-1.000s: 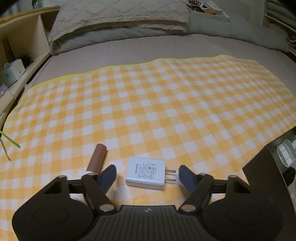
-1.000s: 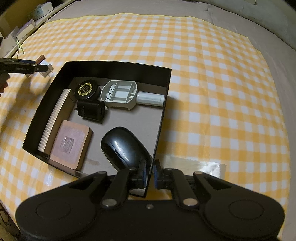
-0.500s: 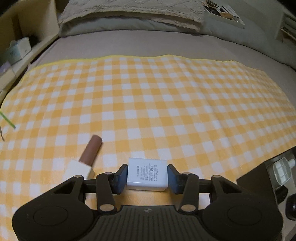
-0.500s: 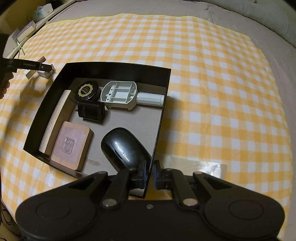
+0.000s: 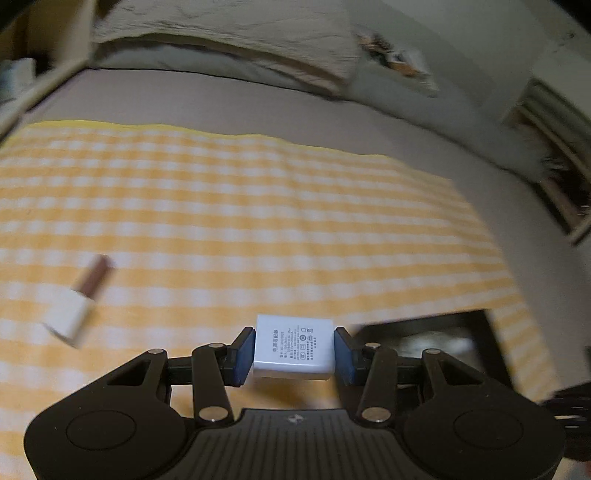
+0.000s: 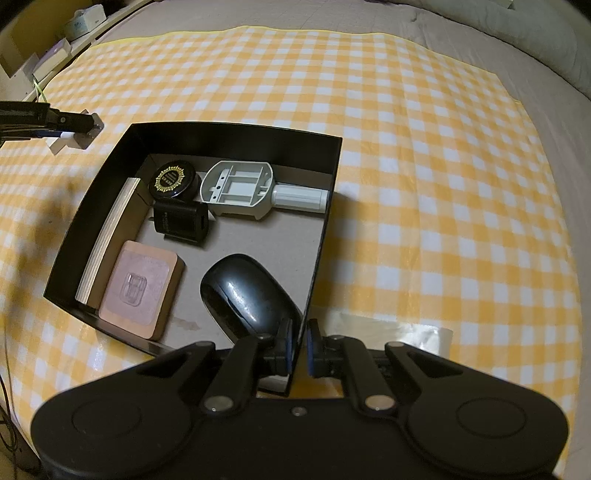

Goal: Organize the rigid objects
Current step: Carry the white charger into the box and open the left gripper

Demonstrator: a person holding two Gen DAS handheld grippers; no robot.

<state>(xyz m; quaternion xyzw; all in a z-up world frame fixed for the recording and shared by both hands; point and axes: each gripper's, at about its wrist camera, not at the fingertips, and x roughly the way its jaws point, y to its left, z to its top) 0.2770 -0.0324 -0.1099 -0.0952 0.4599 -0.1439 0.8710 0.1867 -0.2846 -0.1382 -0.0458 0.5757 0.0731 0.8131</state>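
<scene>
My left gripper (image 5: 294, 349) is shut on a white charger plug (image 5: 294, 347) and holds it above the yellow checked cloth (image 5: 258, 229). A brown and white tube (image 5: 79, 301) lies on the cloth to the left. My right gripper (image 6: 298, 349) is shut on the near right wall of the black box (image 6: 317, 254). The box holds a black mouse (image 6: 251, 295), a black charger (image 6: 181, 221), a round black tin (image 6: 171, 181), a grey plastic part (image 6: 240, 188), a tan square pad (image 6: 138, 284) and a thin wood board (image 6: 107, 236). The left gripper (image 6: 79, 122) shows at the far left of the right wrist view.
The cloth lies on a grey bed with pillows (image 5: 221, 40) at the far end. Shelves with small boxes (image 6: 79, 24) stand at the left. A clear plastic sheet (image 6: 391, 332) lies right of the box. The box's corner shows in the left wrist view (image 5: 424, 332).
My left gripper closed on the white charger plug, lifted it off the cloth and swung right toward the box. The tube stays behind. My right gripper kept its hold on the box wall.
</scene>
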